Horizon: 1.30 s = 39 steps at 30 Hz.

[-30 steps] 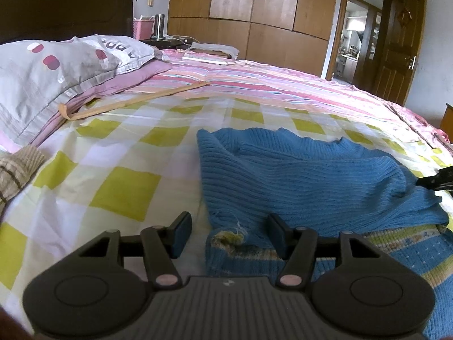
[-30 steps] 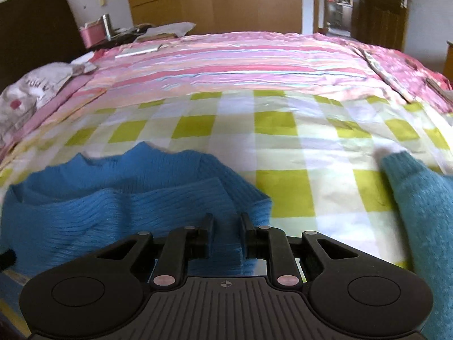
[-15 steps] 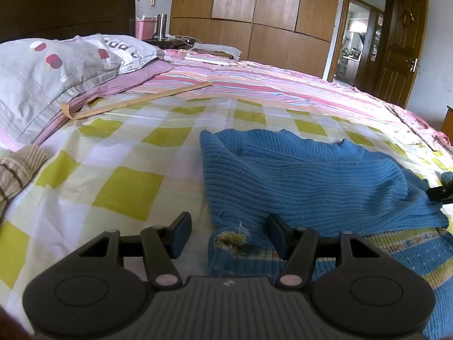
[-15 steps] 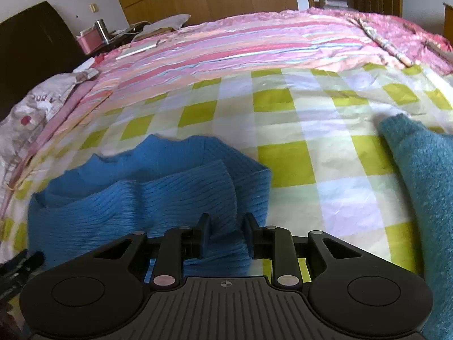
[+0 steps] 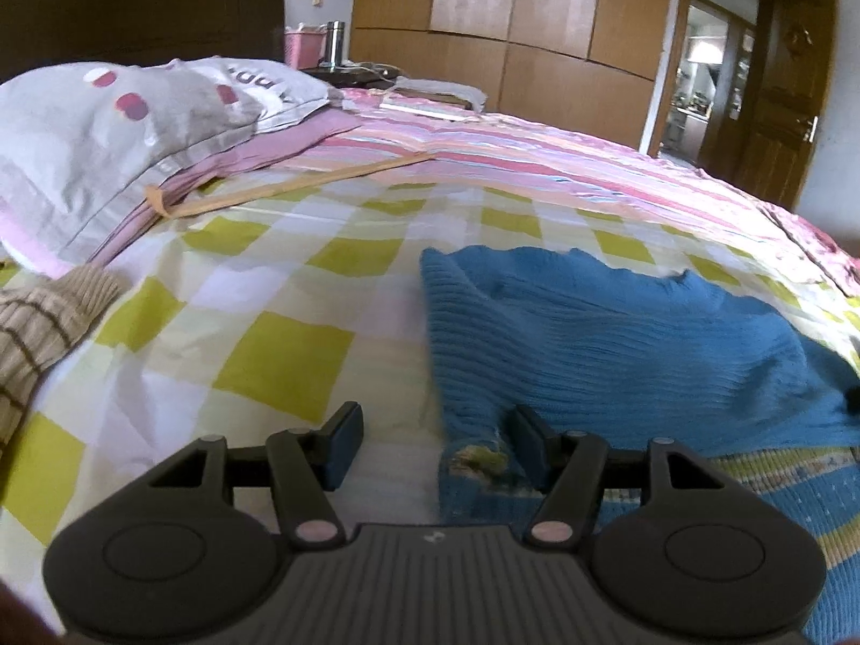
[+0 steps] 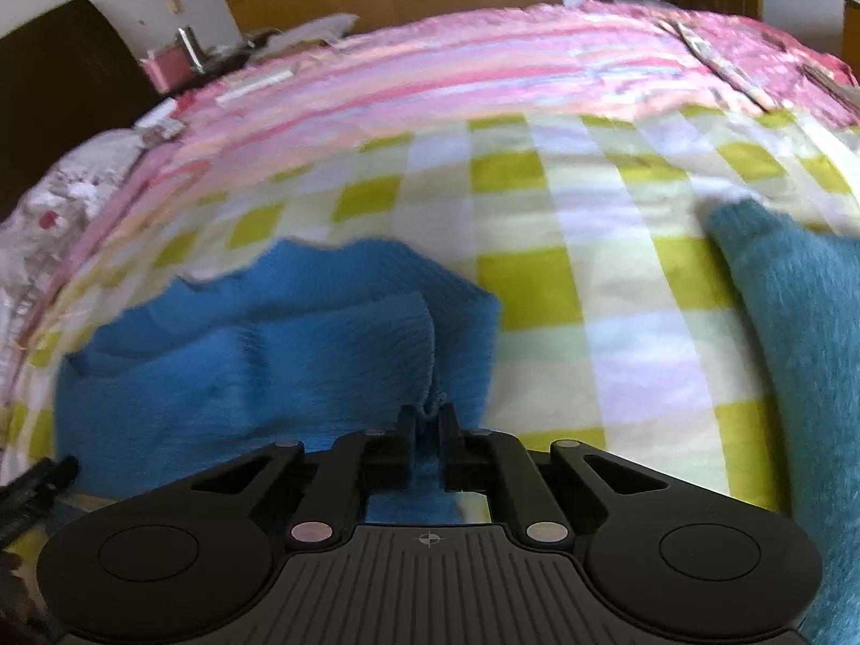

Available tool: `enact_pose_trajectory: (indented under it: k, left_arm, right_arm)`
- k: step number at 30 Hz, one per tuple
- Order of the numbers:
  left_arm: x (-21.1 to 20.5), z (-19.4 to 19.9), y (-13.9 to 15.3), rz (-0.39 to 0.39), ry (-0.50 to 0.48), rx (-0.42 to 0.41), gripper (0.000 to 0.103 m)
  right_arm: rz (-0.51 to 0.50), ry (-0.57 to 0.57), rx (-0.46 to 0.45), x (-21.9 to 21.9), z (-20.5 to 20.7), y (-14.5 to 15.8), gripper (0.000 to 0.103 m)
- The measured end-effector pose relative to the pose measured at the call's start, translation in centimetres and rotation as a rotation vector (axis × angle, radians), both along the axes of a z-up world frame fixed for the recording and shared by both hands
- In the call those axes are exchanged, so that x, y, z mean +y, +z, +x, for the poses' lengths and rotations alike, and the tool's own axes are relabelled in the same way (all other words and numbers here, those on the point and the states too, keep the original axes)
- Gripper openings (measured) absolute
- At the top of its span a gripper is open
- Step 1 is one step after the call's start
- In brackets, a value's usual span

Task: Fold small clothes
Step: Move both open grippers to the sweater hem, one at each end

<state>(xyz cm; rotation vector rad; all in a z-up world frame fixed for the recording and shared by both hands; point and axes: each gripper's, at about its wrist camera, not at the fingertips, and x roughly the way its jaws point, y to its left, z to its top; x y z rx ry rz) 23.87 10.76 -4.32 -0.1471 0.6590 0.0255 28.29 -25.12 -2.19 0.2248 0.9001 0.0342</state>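
A small blue knit sweater with a yellow-patterned hem lies on the yellow-checked bed sheet. My left gripper is open, low over the sheet, with the sweater's lower left hem corner between its fingers. In the right wrist view the sweater lies folded in layers. My right gripper is shut on a pinch of the sweater's right edge. The tip of my left gripper shows at the left edge of the right wrist view.
A grey pillow and a brown striped knit lie at the left. A teal fuzzy garment lies at the right. A pink striped quilt covers the far bed. Wardrobes and a door stand behind.
My right gripper has closed on the sweater's right edge and moved forward over it. My left gripper has stayed open at the hem corner.
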Motion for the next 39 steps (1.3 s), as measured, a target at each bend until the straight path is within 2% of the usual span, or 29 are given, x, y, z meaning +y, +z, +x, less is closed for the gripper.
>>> enact_pose_trajectory:
  k: [3, 5, 12, 20, 25, 30, 39]
  left_arm:
    - [-0.1, -0.1, 0.0, 0.014, 0.004, -0.003, 0.067]
    - [0.0, -0.4, 0.1, 0.007, 0.010, 0.000, 0.067]
    - [0.3, -1.9, 1.0, -0.022, 0.003, 0.024, 0.066]
    - [0.3, -7.2, 1.2, 0.012, -0.076, 0.145, 0.066]
    - [1.0, -10.5, 1.8, 0.007, -0.106, 0.218, 0.066]
    - [0.8, -12.7, 1.9, -0.011, -0.128, 0.261, 0.066]
    - [-0.6, -15.4, 1.9, 0.012, -0.185, 0.329, 0.066]
  right_arm:
    - [0.004, -0.009, -0.014, 0.2, -0.2, 0.3, 0.008]
    - [0.002, -0.021, -0.018, 0.3, -0.4, 0.7, 0.015]
    - [0.055, 0.015, -0.043, 0.3, -4.4, 2.1, 0.015]
    - [0.151, 0.041, 0.012, -0.6, -11.5, 0.8, 0.022]
    - [0.194, 0.053, 0.029, -0.8, -15.4, 0.0, 0.025]
    - [0.233, 0.060, 0.035, -1.0, -18.1, -0.5, 0.028]
    - [0.284, 0.056, 0.050, -2.2, -21.8, -1.4, 0.029]
